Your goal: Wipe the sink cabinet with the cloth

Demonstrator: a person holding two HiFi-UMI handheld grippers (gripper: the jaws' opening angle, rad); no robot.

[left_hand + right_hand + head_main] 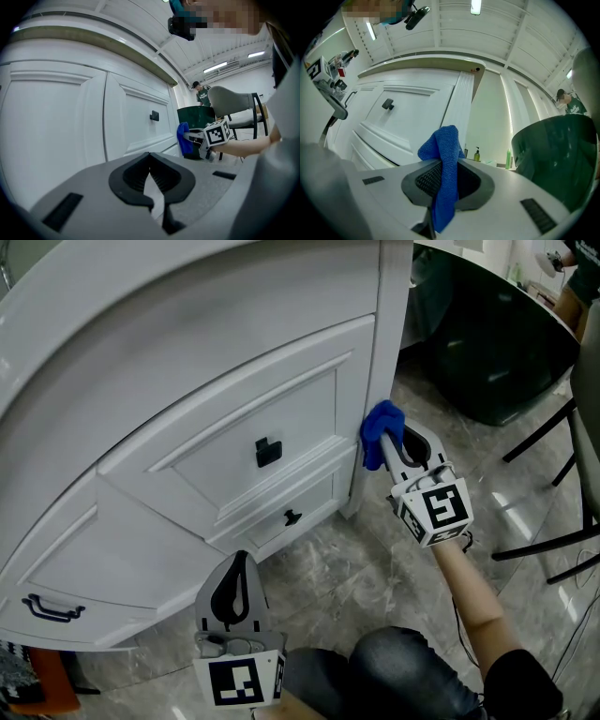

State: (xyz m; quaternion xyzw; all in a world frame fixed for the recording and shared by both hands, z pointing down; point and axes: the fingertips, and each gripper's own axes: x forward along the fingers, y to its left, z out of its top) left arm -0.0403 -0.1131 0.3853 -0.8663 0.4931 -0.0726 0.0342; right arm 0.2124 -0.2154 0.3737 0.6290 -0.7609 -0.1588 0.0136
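The white sink cabinet (187, 381) fills the head view, its drawer fronts facing me. My right gripper (394, 435) is shut on a blue cloth (379, 430), which touches the cabinet's right corner post (384, 352). In the right gripper view the cloth (443, 154) bunches above the jaws and hangs down between them, close to the post (461, 108). My left gripper (236, 587) hangs low in front of the cabinet, shut with nothing in it, apart from the drawers. From the left gripper view I see the cloth (183, 138) and the right gripper (191, 137) farther along the cabinet front.
Black handles (268, 452) (292, 517) (52, 608) stick out from the drawer fronts. A dark green bin (497, 352) stands right of the cabinet, and black chair legs (553, 427) beyond it. The floor (375, 559) is grey marble tile. A person (202, 93) stands far back.
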